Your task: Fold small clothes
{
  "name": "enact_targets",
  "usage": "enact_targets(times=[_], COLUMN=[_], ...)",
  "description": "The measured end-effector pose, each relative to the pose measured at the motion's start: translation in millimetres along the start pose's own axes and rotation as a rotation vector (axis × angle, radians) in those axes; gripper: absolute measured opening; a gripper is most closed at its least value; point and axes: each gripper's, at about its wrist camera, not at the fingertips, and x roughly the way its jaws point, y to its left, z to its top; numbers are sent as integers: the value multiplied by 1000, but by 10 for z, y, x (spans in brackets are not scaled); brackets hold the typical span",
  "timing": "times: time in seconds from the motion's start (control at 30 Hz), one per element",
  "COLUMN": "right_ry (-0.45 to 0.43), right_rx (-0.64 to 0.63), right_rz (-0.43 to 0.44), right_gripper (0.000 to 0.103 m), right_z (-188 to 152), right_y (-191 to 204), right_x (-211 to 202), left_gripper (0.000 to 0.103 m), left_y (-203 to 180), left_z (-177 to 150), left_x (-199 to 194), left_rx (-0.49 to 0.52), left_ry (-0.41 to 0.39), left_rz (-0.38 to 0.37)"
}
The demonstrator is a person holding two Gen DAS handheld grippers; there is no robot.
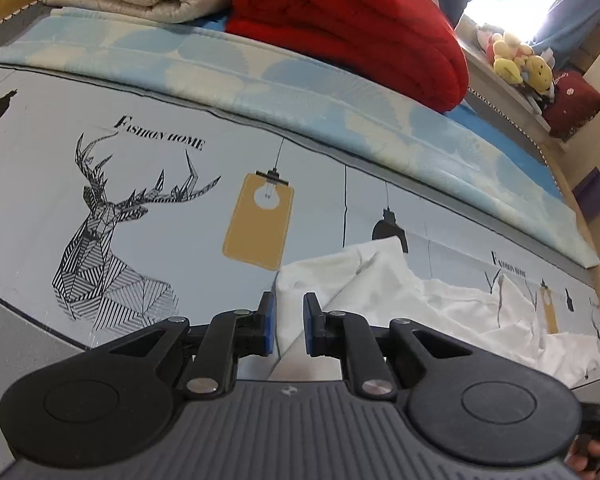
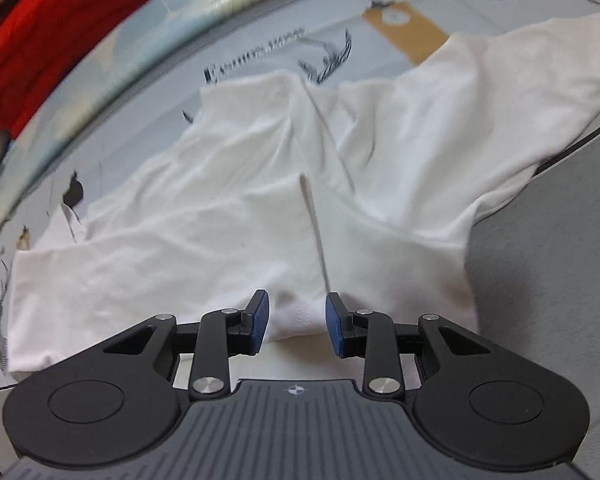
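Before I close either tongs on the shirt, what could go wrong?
1. The shirt is creased and layered, so the right tongs, open over its near hem, may pinch several layers.
2. The left tongs, narrowly open, sit at the shirt's edge; a grab there could catch little cloth or slip off.
3. The right wrist view is blurred, so aiming by it is uncertain.

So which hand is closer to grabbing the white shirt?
Probably the right: its gripper hangs over the crumpled white cotton shirt, hem between open jaws. The left gripper only reaches its corner.
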Motion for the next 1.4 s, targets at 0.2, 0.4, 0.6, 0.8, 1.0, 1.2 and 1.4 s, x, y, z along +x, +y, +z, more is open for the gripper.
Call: enact_targets(times=[0.2,0.4,0.6,0.8,1.0,1.2,1.4], right_ry=[-46,-166,-327,-230,-341,-321,-299], right_rx=[-101,-136,-120,-21,-13,-25,-71], right_rz=[-95,-74,-182,-263,-264,-164,-115], right_gripper=[8,5,4,8,9,9,9], right_z=[-91,-48,72,190,208,217,207], right_y=[188,317,173,-168,-118,-35,93], right_x=[87,-219,-654,-420,-639,-708,-694], left_gripper=[14,14,14,14,14,39,8], left_y=[3,49,100,146,177,134,43], left_z=[-4,-13,-15,-4,-9,-13,-23], left_x=[-80,-77,-81,-25,290,715,1039], left_rx=[28,30,26,18,1,-44,-18], left_ry=[-10,-5,-1,10,59,101,124], left_rz=[-11,2,14,21,9,-61,-68])
